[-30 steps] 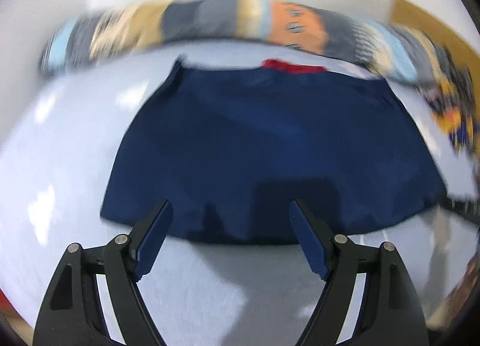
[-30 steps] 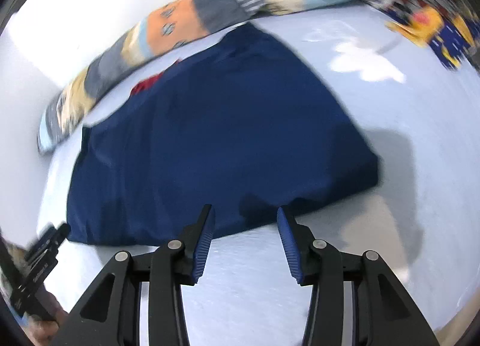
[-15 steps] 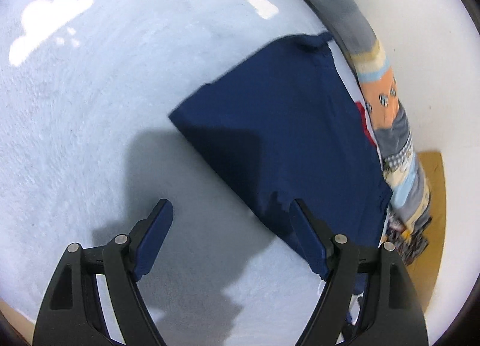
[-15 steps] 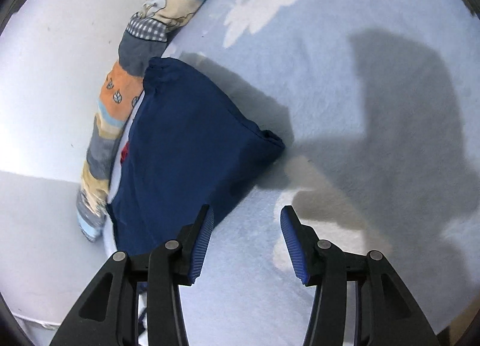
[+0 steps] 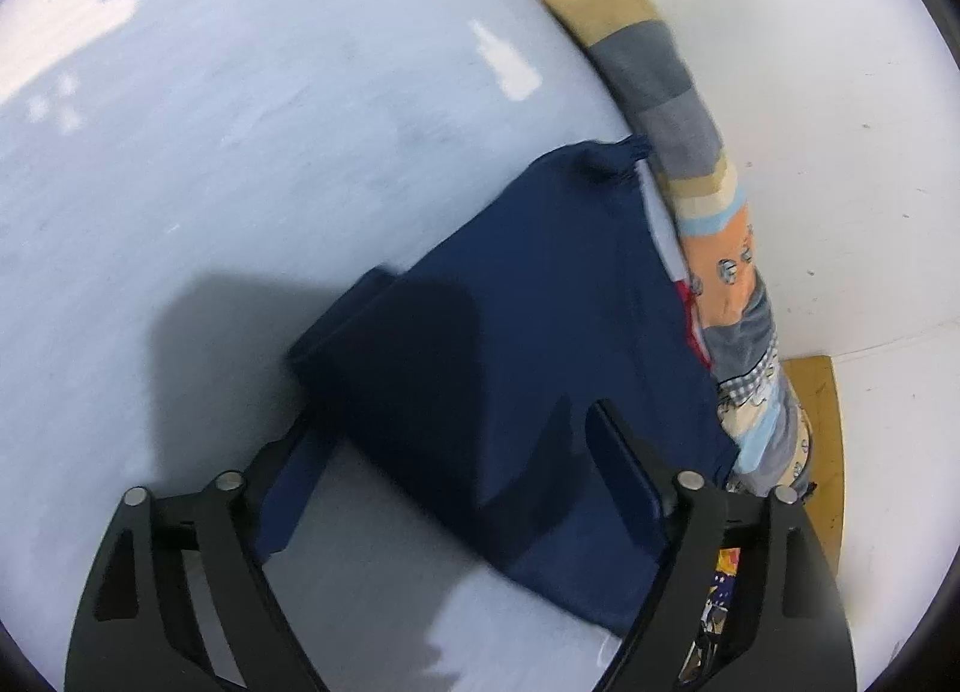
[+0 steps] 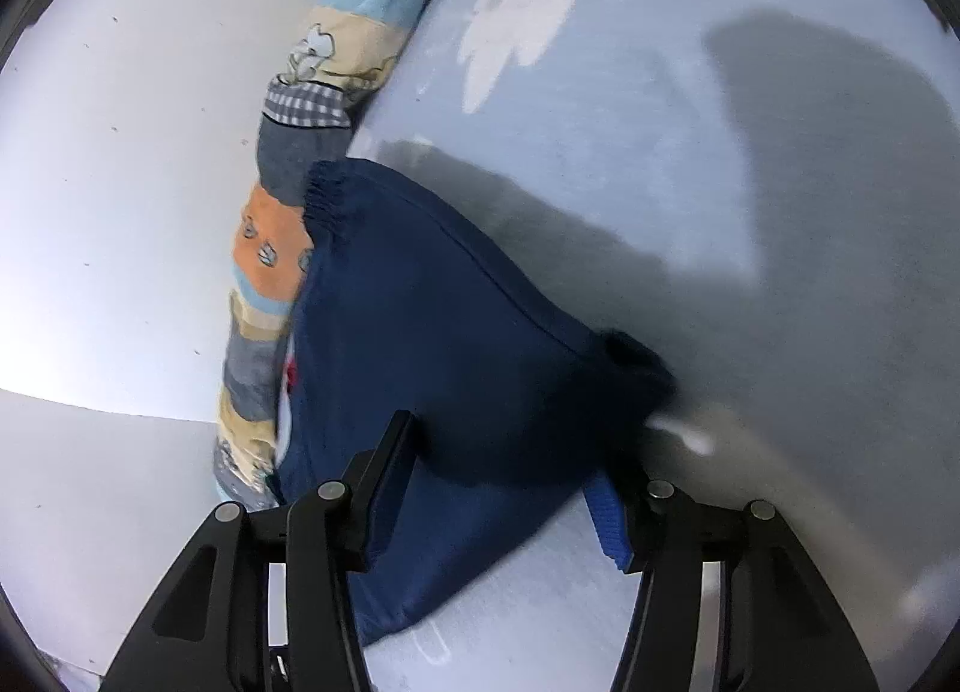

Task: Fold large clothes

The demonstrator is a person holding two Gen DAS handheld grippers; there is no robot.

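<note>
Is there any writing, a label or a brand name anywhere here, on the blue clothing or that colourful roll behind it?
None can be read.
navy garment: no print or label shows; a red patch at its far edge carries no legible text.
patchwork bolster: only small cartoon pictures, no letters.
dark patterned cloth: bright shapes, too blurred to read.

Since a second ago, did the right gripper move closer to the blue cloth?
Yes. The right gripper came in toward the blue cloth on the pale sheet. Its jaws have just been opening, astride the cloth's near corner without pressing it.
</note>
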